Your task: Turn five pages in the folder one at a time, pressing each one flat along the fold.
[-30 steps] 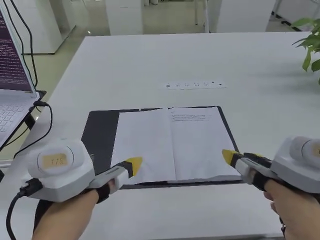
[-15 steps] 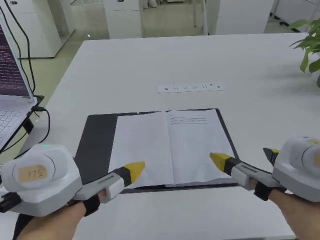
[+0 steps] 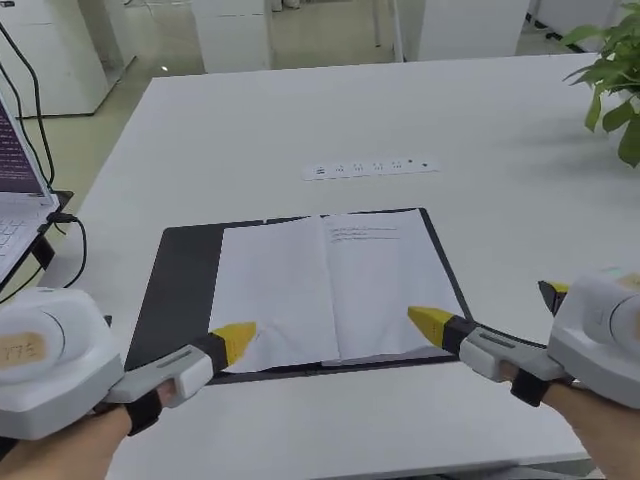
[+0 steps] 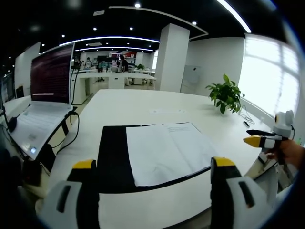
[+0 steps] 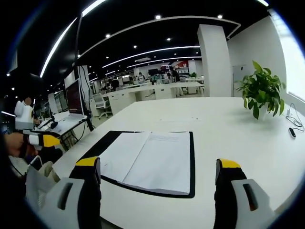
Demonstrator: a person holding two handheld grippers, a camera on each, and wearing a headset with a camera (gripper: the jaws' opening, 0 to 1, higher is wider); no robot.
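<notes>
Room: open-plan office, white pillar (image 4: 170, 59), curved ceiling light strips (image 5: 143, 52), bright windows to the right.
Surface: large white desk (image 3: 300, 110), matte.
Folder (image 3: 330, 280): lies open and flat on the desk, black cover, white pages on both sides of the fold, a few lines of print at the top of the right-hand page. It sits just ahead of both grippers, between them.
Left gripper (image 4: 153, 164): jaws spread wide; one yellow tip is over the near left corner of the pages. Contact cannot be judged.
Right gripper (image 5: 159, 163): jaws spread wide; the inner tip is at the near right corner of the right-hand page, the outer tip off the folder over bare desk.
Power strip (image 3: 370, 168): beyond the folder, well apart from both grippers.
Laptop (image 4: 50, 76): open, far left of the left gripper, cables trailing.
Potted plant (image 5: 259, 95): far right, beyond the right gripper.
</notes>
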